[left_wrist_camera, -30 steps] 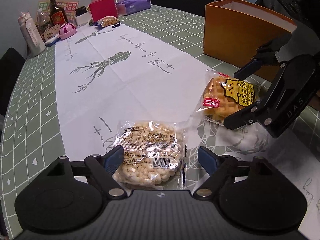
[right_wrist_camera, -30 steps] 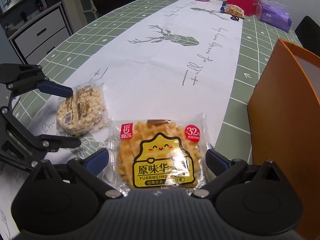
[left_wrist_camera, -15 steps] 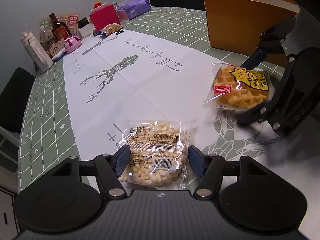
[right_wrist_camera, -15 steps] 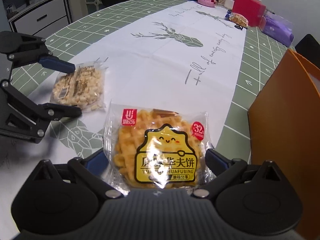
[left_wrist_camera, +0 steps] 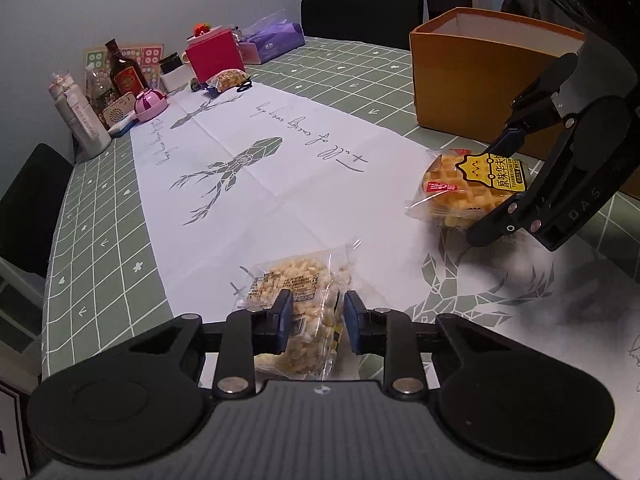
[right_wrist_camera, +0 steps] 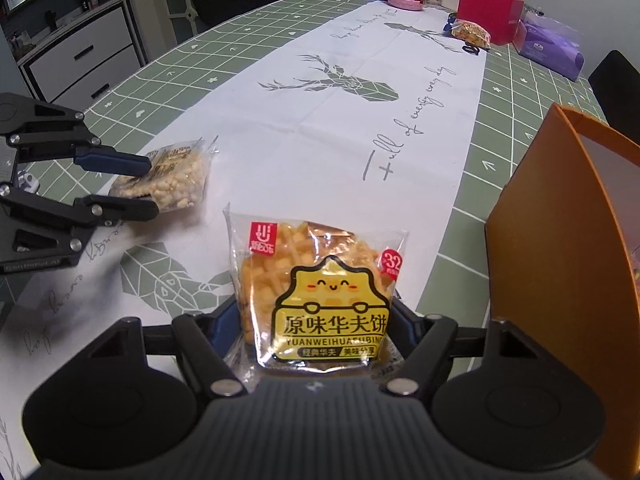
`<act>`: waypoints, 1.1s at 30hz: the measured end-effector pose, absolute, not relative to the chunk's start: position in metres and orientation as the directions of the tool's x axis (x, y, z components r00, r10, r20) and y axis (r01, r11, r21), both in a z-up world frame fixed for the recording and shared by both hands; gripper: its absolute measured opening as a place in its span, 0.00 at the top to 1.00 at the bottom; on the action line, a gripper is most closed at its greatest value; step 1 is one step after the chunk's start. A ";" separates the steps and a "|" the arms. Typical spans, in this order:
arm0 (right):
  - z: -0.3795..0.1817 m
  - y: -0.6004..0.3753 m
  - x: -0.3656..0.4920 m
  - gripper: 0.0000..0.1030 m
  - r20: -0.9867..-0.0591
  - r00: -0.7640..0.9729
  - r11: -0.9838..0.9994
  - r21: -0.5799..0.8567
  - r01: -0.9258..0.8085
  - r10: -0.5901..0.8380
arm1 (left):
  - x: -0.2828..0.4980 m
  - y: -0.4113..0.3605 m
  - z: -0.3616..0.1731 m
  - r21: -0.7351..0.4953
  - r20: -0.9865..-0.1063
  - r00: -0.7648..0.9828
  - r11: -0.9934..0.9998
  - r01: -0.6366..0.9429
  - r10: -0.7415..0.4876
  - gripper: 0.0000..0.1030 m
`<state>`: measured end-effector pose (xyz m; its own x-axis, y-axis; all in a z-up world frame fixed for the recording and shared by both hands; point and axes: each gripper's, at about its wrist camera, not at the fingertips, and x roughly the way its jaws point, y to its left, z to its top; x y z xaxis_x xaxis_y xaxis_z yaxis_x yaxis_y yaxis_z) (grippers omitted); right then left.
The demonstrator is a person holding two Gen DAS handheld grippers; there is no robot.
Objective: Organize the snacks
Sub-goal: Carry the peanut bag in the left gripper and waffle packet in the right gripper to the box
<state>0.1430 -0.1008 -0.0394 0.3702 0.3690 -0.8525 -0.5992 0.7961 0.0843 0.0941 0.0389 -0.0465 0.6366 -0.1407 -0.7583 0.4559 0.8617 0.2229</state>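
Pinching its crinkly clear pack of pale puffed-rice snack (left_wrist_camera: 296, 307) at the near edge, the left gripper (left_wrist_camera: 314, 315) holds firm; the right gripper (right_wrist_camera: 316, 322) clasps the yellow-labelled waffle packet (right_wrist_camera: 316, 284) beside the orange cardboard box (right_wrist_camera: 560, 264). Both seem light, soft-wrapped and crushable, so gentle edge grips suit them.

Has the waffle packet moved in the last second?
Yes. The waffle packet, clamped in the right tool, has been lifted and tipped up, so it now hangs above the white runner beside the orange box.
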 end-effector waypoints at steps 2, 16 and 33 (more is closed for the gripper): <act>-0.039 -0.101 0.143 0.30 -0.853 0.367 0.795 0.089 -0.599 0.372 | 0.095 0.045 -0.043 0.202 -0.764 0.628 0.869 0.451 -0.149 0.75; -0.041 -0.103 0.147 0.30 -0.851 0.348 0.789 0.118 -0.603 0.394 | 0.104 0.058 -0.035 0.126 -0.775 0.592 0.864 0.488 -0.221 0.04; -0.040 -0.108 0.148 0.30 -0.846 0.332 0.791 0.157 -0.592 0.417 | 0.145 0.070 -0.073 -0.044 -0.877 0.388 0.852 0.522 -0.283 0.00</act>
<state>0.1481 -0.1078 -0.0398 0.3318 0.4169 -0.8462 -0.5917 0.7906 0.1575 0.1446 0.0696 -0.0727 0.3879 -0.2828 -0.8772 0.5222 0.8517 -0.0437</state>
